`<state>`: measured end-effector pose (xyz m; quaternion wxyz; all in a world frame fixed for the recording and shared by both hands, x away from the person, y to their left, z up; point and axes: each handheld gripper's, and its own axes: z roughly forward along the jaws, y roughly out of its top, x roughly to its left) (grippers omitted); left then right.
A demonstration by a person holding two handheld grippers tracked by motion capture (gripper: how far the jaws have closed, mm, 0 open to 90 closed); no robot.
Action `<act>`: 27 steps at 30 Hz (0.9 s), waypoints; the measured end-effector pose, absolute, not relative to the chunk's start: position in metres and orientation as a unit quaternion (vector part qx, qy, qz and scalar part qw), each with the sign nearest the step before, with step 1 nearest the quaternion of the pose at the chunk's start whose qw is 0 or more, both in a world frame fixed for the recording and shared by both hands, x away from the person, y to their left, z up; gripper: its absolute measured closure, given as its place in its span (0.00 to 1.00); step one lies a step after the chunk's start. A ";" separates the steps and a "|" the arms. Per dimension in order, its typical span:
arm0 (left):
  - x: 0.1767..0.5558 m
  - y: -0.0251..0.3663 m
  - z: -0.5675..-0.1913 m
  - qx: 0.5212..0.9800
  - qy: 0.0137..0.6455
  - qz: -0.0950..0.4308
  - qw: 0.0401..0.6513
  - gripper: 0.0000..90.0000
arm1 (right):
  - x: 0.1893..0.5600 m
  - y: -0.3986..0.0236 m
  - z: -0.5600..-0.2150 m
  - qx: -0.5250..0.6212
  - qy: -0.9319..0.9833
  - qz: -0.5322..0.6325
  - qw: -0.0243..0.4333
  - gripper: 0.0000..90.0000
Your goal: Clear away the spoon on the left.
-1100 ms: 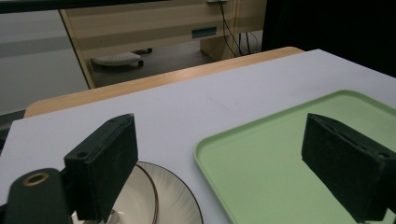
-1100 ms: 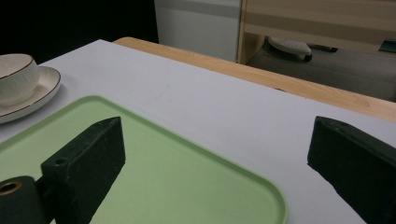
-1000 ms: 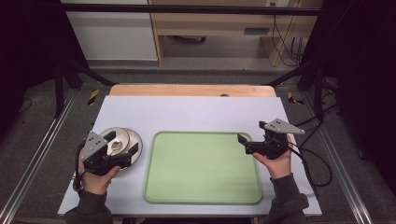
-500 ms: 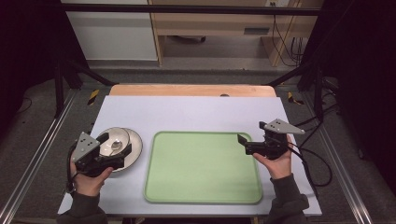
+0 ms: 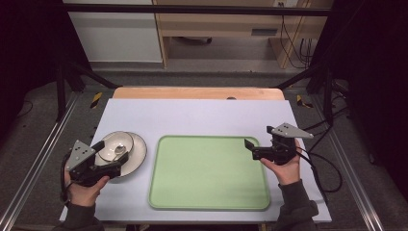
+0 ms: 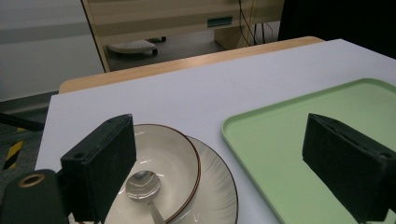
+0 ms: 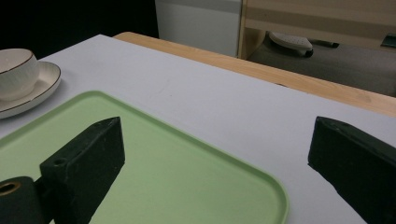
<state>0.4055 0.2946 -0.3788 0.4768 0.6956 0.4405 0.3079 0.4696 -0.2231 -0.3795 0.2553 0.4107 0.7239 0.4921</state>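
A white bowl [image 5: 114,142] with a gold rim stands on a matching plate [image 5: 136,155] at the table's left. A metal spoon [image 6: 143,185] lies inside the bowl [image 6: 163,151]. My left gripper [image 5: 113,158] is open at the bowl's near-left side, and nothing is between its jaws. In the left gripper view [image 6: 222,140] one jaw stands in front of the bowl, the other in front of the green tray [image 6: 280,135]. That empty tray [image 5: 209,173] lies mid-table. My right gripper [image 5: 251,149] hovers open at its right edge, pointing left, empty [image 7: 215,140].
A white sheet [image 5: 192,115] covers the table, with a wooden strip [image 5: 197,93] along the far edge. Black frame poles and cables stand at both sides. The bowl [image 7: 16,70] and plate [image 7: 44,84] show far left in the right gripper view.
My left gripper has drawn back to the left and toward the near edge, away from the bowl. The right gripper has stayed in place.
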 end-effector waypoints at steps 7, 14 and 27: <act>0.400 0.304 -0.382 0.691 0.452 0.307 0.474 0.10 | 0.469 -0.224 -0.379 0.411 0.725 0.490 0.256 0.04; 0.396 0.309 -0.389 0.694 0.460 0.302 0.465 0.10 | 0.469 -0.223 -0.380 0.412 0.726 0.489 0.255 0.04; 0.390 0.313 -0.407 0.706 0.468 0.296 0.442 0.09 | 0.470 -0.221 -0.381 0.412 0.730 0.484 0.253 0.04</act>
